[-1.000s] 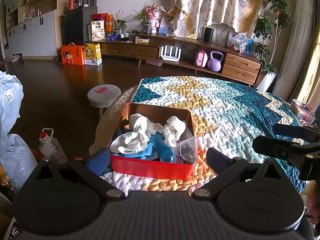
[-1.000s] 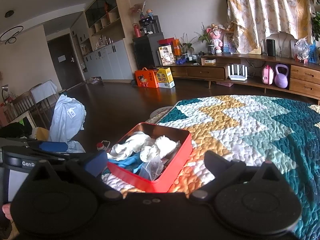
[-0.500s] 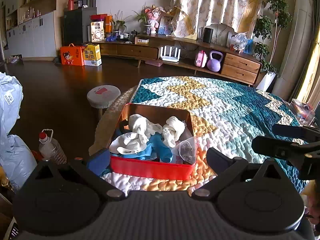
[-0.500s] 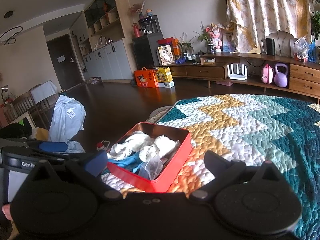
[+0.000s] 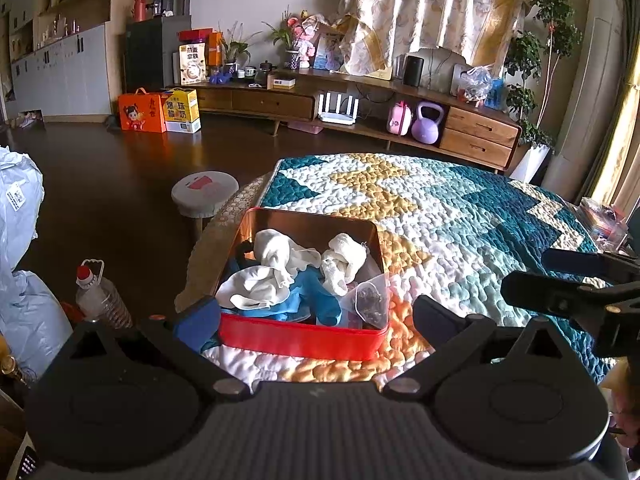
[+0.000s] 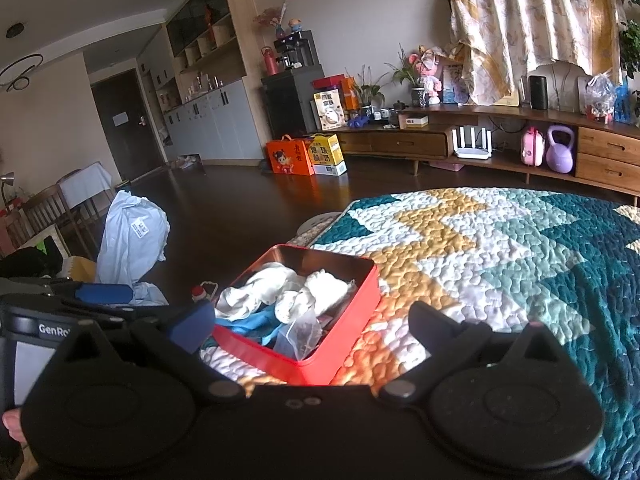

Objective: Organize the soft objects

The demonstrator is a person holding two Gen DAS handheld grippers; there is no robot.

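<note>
A red tin box [image 5: 304, 340] [image 6: 352, 320] sits on the quilted bed near its front left corner. It holds white cloths [image 5: 280, 256] [image 6: 256, 288], a rolled white sock [image 5: 342, 262], blue fabric [image 5: 316, 304] and a small clear bag [image 5: 370, 300] [image 6: 302, 334]. My left gripper [image 5: 314, 318] is open and empty, just in front of the box. My right gripper [image 6: 312, 326] is open and empty, with the box between its spread fingers in view. The right gripper's fingers [image 5: 560, 292] also show at the left view's right edge.
The zigzag quilt [image 5: 460, 224] covers the bed. A round stool [image 5: 204, 194] and a plastic bottle [image 5: 100, 296] stand on the dark floor at left, beside a white bag [image 6: 132, 240]. A wooden sideboard [image 5: 360, 108] lines the far wall.
Both grippers have barely moved; the box sits slightly lower in the views. Nothing was grasped or released.
</note>
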